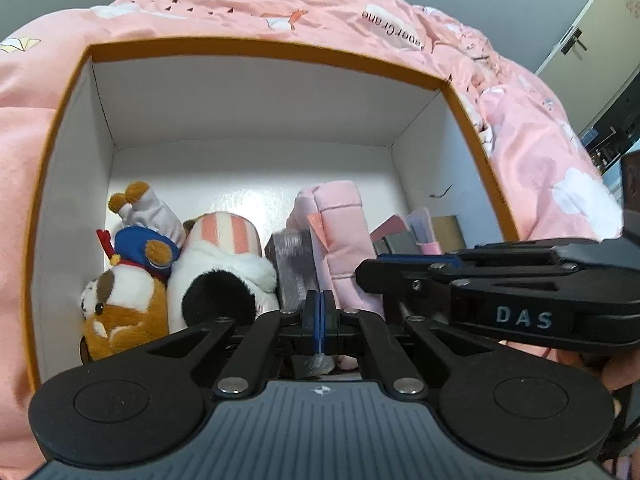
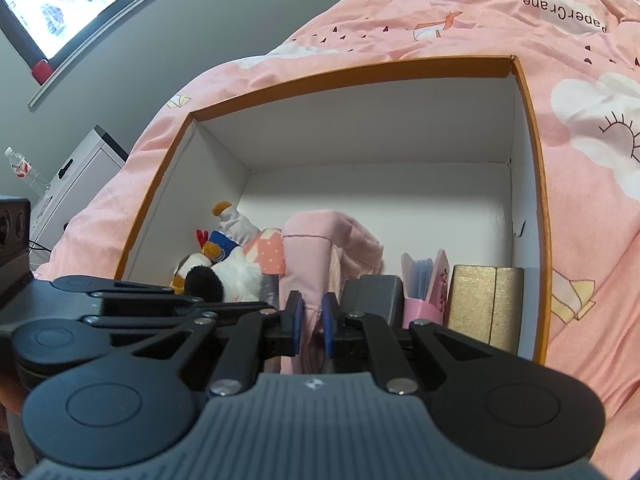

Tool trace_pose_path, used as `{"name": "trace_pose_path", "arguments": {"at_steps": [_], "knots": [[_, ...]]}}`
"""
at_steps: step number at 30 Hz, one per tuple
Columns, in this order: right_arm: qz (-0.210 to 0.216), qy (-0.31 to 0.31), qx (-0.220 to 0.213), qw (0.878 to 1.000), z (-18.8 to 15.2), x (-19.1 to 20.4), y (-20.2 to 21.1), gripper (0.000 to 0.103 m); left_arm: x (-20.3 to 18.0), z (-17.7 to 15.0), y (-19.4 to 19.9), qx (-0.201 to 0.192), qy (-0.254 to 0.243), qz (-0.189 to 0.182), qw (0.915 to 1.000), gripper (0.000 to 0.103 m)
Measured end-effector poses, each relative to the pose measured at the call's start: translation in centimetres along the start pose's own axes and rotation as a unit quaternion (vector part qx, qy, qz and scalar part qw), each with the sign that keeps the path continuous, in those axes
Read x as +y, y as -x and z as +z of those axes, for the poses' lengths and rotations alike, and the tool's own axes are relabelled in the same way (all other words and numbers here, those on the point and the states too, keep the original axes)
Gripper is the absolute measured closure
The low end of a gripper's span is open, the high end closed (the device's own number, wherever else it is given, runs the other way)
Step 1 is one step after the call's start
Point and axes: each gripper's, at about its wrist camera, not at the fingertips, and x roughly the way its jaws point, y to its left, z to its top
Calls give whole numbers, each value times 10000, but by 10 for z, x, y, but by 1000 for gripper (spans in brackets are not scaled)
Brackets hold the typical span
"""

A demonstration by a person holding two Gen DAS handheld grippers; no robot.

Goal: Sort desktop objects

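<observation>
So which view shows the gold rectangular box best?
The right wrist view: the gold rectangular box stands unobstructed in the carton's right corner. The left wrist view catches only a sliver behind the right gripper.

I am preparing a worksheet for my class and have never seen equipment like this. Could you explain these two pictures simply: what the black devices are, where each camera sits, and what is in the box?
Each picture comes from a camera mounted on a hand-held black two-finger gripper, looking forward along its fingers. One view belongs to the left gripper, whose blue pads are pressed together with nothing between them. The other belongs to the right gripper, whose pads stand slightly apart around a fold of the pink padded fabric pouch; I cannot tell if it grips.

Both look into a white cardboard box with an orange rim, lying on a pink printed bedcover. Inside are a brown-and-white plush dog, a white plush toy with a black patch, and a gold rectangular box.
</observation>
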Motion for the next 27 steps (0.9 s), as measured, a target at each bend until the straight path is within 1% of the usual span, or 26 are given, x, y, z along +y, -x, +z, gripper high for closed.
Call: {"name": "trace_pose_path", "arguments": {"at_steps": [7,10,12,17,21,27], "knots": [[-58,97,46,9999,-1,3,-1,93,2,-4,0,-40,22,-34,10000,103],[-39,128,-18,9999,-1,5,0,91,1,-5,6,-137,-18,-20,9999,103],[-15,177,-93,9998,-3,6,3,87,-1,-5,13,-199,-50,-44,9998,103],[-26,179,-215,9996,-6,9,13,87,-10,-6,26,-275,-195,113,9994,103],[-177,225,-272,9992,-10,14,24,86,-18,-8,36,-313,-262,242,9989,103],[-459,183,-347,9982,-22,22,38,83,-27,-16,53,-391,-347,370,9979,103]]}}
